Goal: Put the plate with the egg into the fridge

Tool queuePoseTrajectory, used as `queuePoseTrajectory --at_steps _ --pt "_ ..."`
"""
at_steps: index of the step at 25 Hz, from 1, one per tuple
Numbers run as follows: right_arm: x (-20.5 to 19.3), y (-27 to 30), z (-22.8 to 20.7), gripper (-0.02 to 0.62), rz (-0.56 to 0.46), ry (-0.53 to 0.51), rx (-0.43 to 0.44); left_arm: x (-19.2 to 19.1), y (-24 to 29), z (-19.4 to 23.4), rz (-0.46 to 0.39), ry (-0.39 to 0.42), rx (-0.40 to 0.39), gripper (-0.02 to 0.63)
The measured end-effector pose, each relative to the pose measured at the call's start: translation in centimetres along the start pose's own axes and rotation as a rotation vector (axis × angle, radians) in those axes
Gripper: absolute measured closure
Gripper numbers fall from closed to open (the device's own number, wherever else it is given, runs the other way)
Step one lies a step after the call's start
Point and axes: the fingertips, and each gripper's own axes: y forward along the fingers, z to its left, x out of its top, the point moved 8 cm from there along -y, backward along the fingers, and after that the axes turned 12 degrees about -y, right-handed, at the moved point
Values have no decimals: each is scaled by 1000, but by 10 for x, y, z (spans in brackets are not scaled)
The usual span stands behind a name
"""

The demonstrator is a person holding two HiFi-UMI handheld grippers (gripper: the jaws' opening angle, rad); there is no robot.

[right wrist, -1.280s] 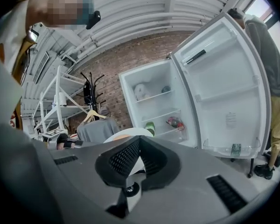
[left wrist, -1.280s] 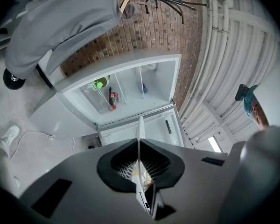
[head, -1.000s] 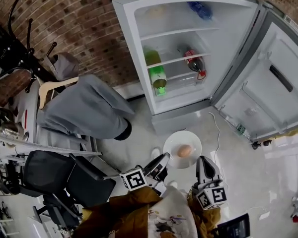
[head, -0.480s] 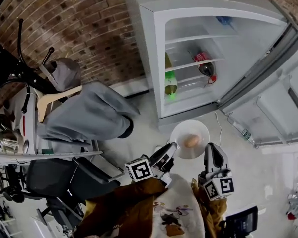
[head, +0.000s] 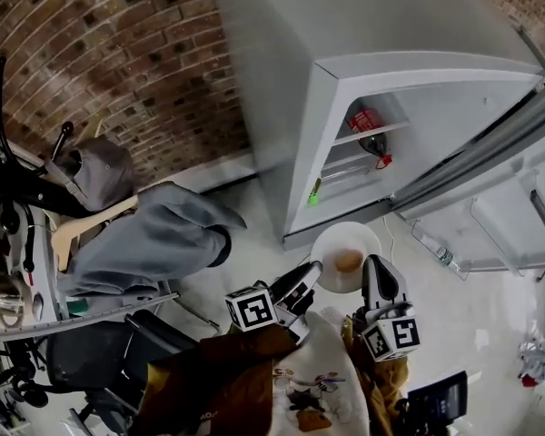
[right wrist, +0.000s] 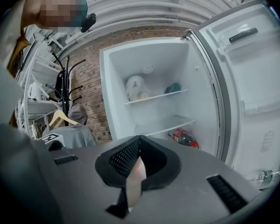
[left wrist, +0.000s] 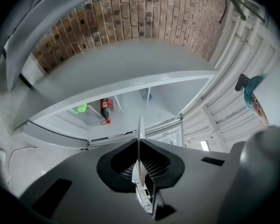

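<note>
A white plate [head: 343,241] carrying a brown egg [head: 349,262] hangs level in front of the open fridge [head: 409,121]. My left gripper [head: 312,270] is shut on the plate's left rim, and my right gripper [head: 373,265] is shut on its right rim. In the left gripper view the plate [left wrist: 140,130] shows edge-on, pinched between the dark pads of the left gripper [left wrist: 140,146]. In the right gripper view a pale strip of the plate [right wrist: 134,181] sits in the closed pads of the right gripper [right wrist: 139,160], facing the fridge shelves [right wrist: 158,97].
The fridge door [head: 509,203] stands swung open to the right. A red-labelled bottle [head: 371,134] lies on a lower shelf and a green bottle [head: 314,192] shows at the cabinet's edge. A grey garment on a hanger [head: 141,234], a black chair [head: 100,352] and a brick wall [head: 136,71] lie left.
Both grippers have carried the plate with the egg toward the fridge, keeping their hold. The fridge opening now sits closer and further right in the head view.
</note>
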Motion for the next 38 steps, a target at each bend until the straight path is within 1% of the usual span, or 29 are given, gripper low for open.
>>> queuePoseTrajectory --at_steps 2,6,11,13,17,22,25,33,38 --pt "1 5 0 592 -2 -2 -15 6 4 1 19 -2 -2 588" --pt "2 15 -6 592 -11 -2 -45 20 15 5 44 40 2 588" --pt "9 25 -19 592 -19 -2 -34 24 33 -5 55 69 -6 588" --pt "11 29 -26 592 -22 6 -23 23 37 -3 55 95 17 588" --pt "12 44 -44 592 -28 14 25 26 53 -3 28 113 58 588" --pt "13 51 -66 592 -29 35 76 22 69 -1 -11 94 77 588" --pt "13 54 -77 592 -37 29 92 21 80 1 -24 95 83 588" --pt "11 47 -112 592 -52 17 78 13 106 -4 -51 114 86 588" --pt "9 43 -133 592 -71 20 73 11 118 0 -75 127 122 588"
